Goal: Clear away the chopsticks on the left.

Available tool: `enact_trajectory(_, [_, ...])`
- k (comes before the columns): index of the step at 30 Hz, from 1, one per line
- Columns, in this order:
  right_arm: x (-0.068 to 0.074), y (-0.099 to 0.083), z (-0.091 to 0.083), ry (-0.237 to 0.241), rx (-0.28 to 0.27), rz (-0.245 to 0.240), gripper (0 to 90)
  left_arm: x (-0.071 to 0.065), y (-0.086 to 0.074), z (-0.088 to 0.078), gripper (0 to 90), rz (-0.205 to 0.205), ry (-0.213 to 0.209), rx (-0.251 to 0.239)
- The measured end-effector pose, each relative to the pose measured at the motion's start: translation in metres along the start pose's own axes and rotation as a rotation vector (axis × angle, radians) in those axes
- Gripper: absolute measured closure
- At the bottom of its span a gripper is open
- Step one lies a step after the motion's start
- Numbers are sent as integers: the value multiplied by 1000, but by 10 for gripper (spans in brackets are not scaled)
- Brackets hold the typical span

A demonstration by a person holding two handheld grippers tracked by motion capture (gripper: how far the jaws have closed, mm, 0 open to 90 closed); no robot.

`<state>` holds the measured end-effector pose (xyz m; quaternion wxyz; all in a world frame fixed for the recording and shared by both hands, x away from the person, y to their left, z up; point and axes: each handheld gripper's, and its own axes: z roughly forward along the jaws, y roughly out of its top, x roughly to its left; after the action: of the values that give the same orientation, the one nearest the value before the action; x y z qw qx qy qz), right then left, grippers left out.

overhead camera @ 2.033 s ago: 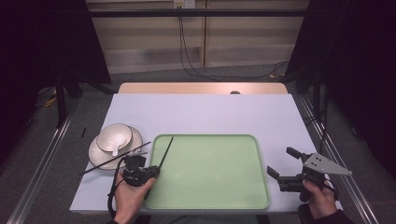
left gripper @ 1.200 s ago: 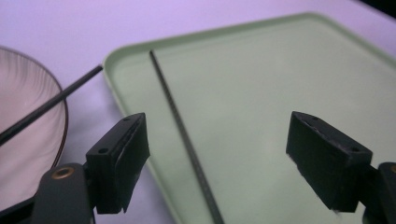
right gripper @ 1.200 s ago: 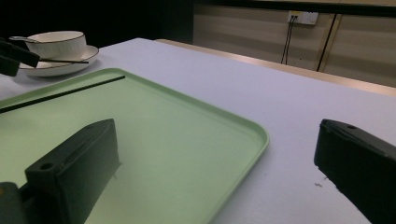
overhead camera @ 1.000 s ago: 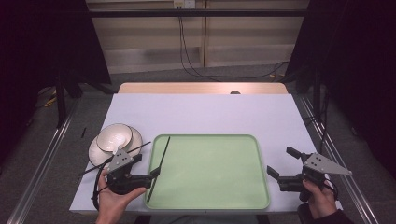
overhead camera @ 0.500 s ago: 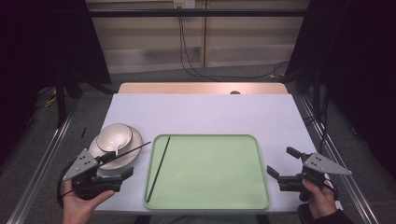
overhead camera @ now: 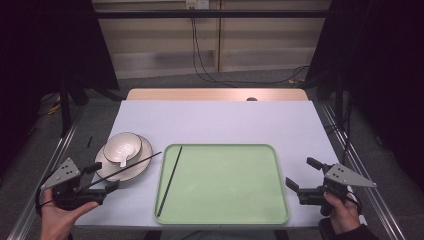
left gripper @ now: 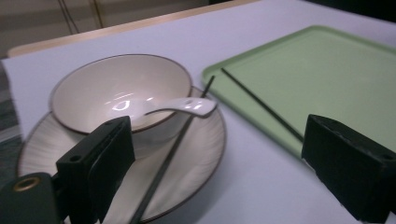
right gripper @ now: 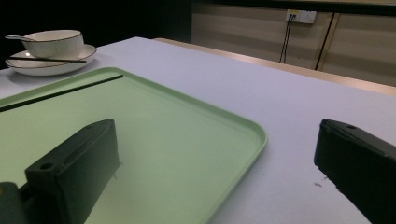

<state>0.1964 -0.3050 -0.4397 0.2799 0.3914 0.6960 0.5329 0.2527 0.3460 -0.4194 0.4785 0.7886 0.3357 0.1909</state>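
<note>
High view: left gripper [overhead camera: 102, 178], jaws just opening and empty, sits at the near end of the second chopstick [overhead camera: 131, 168] across the plate [overhead camera: 143, 161]; right gripper [overhead camera: 302, 178], open, well apart.

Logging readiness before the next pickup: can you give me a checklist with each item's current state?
1. First chopstick lies flat inside the tray: ok.
2. Second chopstick rests across the plate, within reach: ok.
3. Left gripper fingers are open and have just been opening; the second chopstick runs between them, ungripped: ok.
4. Right gripper is open, empty, and beside the tray: ok.
5. Spoon sits in the bowl: ok.
</note>
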Motion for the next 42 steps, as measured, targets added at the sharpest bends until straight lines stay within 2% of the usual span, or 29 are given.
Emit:
enact_trajectory(1, [0, 0, 0, 1, 0, 0, 0, 2, 0, 0, 109, 6, 17, -2])
enact_trajectory(3, [0, 0, 0, 0, 2, -1, 0, 7, -1, 1, 115, 8, 5, 14])
enact_trajectory(7, [0, 0, 0, 0, 3, -1, 0, 13, -4, 6, 180, 59, 6, 50])
enact_trajectory(10, [0, 0, 0, 0, 3, -1, 0, 18, -6, 9, 182, 76, 16, 77])
enact_trajectory(13, [0, 0, 0, -2, 4, 2, 0, 23, -8, 13, 256, 79, -12, 111])
enact_trajectory(16, [0, 0, 0, -2, 3, 0, 0, 25, -10, 17, 279, 96, -12, 156])
enact_trajectory(17, [0, 0, 0, -4, 3, 2, 0, 26, -10, 18, 295, 91, -26, 160])
enact_trajectory(20, [0, 0, 0, -4, 0, 4, 0, 29, -8, 21, 367, 101, -21, 190])
enact_trajectory(23, [0, 0, 0, -4, 4, 5, 0, 28, -6, 25, 410, 106, -33, 211])
enact_trajectory(25, [0, 0, 0, -3, 7, -1, 0, 30, -5, 27, 442, 128, -39, 233])
enact_trajectory(29, [0, 0, 0, -2, 6, 3, 0, 34, -4, 32, 545, 120, -39, 248])
enact_trajectory(31, [0, 0, 0, -3, 5, -2, 0, 36, -3, 34, 593, 133, -37, 277])
enact_trajectory(32, [0, 0, 0, -5, 2, 7, 0, 36, -4, 36, 615, 131, -51, 278])
enact_trajectory(37, [0, 0, 0, -1, 7, 1, 0, 36, -3, 43, 692, 130, -74, 312])
enact_trajectory(42, [0, 0, 0, -1, 6, 6, 0, 37, -3, 47, 759, 130, -79, 338])
